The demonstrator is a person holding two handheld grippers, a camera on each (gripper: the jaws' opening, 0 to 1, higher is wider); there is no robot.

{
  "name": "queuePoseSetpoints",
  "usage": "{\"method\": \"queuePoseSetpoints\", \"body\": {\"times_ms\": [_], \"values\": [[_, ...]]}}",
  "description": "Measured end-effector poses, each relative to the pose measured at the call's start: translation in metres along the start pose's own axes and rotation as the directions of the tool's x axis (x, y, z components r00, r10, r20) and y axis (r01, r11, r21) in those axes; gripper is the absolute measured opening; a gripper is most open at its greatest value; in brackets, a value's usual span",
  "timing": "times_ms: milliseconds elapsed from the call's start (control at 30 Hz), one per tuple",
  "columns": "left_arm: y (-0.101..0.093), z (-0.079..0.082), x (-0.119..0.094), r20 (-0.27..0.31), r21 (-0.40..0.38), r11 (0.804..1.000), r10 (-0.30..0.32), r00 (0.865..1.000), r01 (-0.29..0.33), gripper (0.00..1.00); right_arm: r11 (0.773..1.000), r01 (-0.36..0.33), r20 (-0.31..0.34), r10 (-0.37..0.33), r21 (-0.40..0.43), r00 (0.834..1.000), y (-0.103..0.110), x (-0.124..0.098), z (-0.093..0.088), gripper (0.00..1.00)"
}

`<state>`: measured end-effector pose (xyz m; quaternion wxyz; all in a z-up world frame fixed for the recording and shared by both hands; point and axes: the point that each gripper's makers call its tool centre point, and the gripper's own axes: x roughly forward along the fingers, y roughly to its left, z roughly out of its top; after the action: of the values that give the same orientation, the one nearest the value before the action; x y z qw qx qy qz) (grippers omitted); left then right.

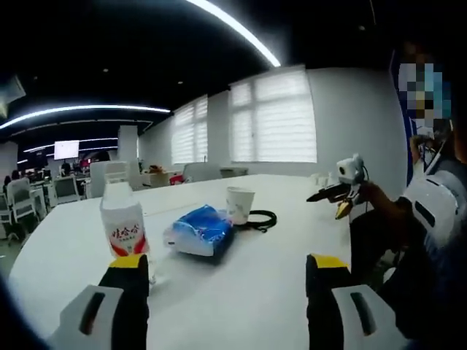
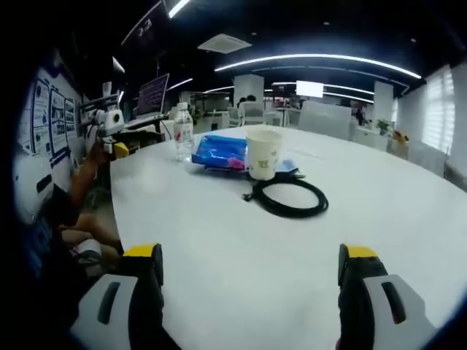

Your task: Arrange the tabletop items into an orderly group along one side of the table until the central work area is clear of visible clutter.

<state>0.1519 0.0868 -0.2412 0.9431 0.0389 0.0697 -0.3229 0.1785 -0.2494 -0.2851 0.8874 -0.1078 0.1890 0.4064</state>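
Four items grouped on white tabletop (image 2: pixel 241 277): bottle, pouch, cup, cable.

Bottle (image 1: pixel 122 222): clear plastic, white cap, red-and-white label; upright, near one tabletop edge, just ahead of left hand-held gripper's left jaw in left gripper view. Also seen in right gripper view (image 2: pixel 183 132), toward far-left tabletop edge.

Pouch (image 1: pixel 201 230): blue soft pack, lying flat, between bottle and cup; pink patch visible on it in right gripper view (image 2: pixel 219 152).

Cup (image 1: pixel 239 205): white paper, faint print, upright, beside pouch; in right gripper view (image 2: pixel 263 154) standing in front of pouch, just behind cable.

Cable (image 2: pixel 289 195): black, coiled in loop, lying flat, close by cup base; in left gripper view (image 1: pixel 258 219) just past cup.

Left hand-held gripper (image 1: pixel 226 277): jaws spread wide, yellow-tipped, nothing between them, low over tabletop.

Right hand-held gripper (image 2: pixel 248 266): jaws spread wide, yellow-tipped, nothing held, above bare tabletop near its close edge, cable ahead.

Person's sleeve (image 1: pixel 430 211): at tabletop edge, right side of left gripper view.

Office chairs (image 2: pixel 321 118): beyond far tabletop edge.
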Motion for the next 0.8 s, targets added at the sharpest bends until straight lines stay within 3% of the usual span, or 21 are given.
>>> {"method": "queuePoseSetpoints", "body": {"times_ms": [400, 800], "values": [[0.002, -0.007, 0.006, -0.034, 0.004, 0.999, 0.047, 0.998, -0.047, 0.84, 0.999, -0.02, 0.029, 0.021, -0.035, 0.999, 0.01, 0.009, 0.014, 0.9], [0.0, -0.011, 0.015, -0.026, -0.038, 0.998, 0.052, 0.998, -0.053, 0.8, 0.998, -0.043, 0.056, 0.045, -0.044, 0.997, 0.018, 0.017, 0.025, 0.83]]}}
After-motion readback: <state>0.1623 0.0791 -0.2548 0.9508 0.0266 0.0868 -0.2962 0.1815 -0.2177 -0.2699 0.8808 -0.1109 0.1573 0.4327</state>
